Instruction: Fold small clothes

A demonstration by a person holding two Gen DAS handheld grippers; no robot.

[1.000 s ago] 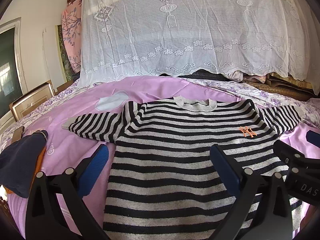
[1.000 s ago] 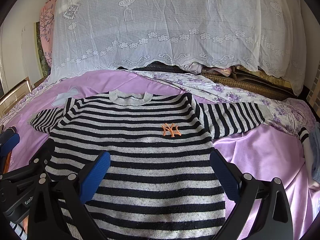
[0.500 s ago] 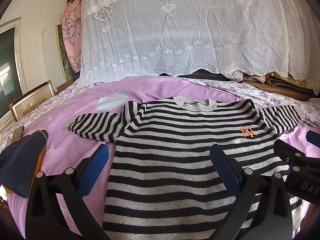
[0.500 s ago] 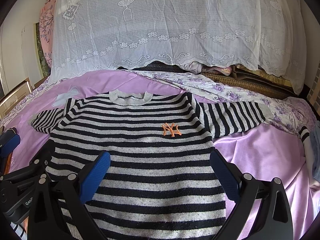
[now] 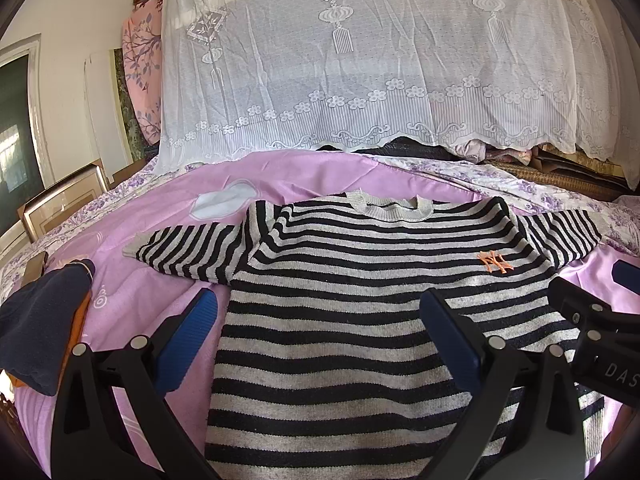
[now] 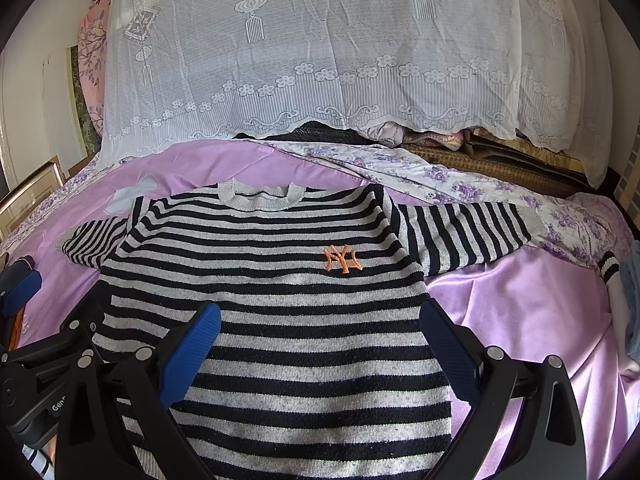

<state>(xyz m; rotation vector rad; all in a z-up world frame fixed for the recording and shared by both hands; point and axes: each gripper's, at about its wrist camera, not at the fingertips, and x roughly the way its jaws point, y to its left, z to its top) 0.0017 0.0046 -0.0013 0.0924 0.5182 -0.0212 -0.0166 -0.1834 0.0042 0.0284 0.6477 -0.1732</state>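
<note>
A small black-and-grey striped sweater (image 5: 360,300) with an orange logo (image 5: 495,262) lies flat, front up, on a pink bedspread (image 5: 152,288), both sleeves spread out. It also shows in the right wrist view (image 6: 280,300), logo (image 6: 343,259) near the middle. My left gripper (image 5: 320,320) is open and empty, hovering above the sweater's lower left part. My right gripper (image 6: 320,332) is open and empty above the lower right part. Each gripper shows at the edge of the other's view.
A dark blue garment (image 5: 36,328) lies at the bed's left edge. A white lace cloth (image 5: 360,60) covers stacked bedding behind the sweater. Striped and blue clothes (image 6: 620,280) lie at the right. A floral sheet (image 6: 460,184) runs along the back right.
Both views have shifted very slightly; the sweater sits a touch lower and closer in frame. Both grippers stay open and the sweater has not moved.
</note>
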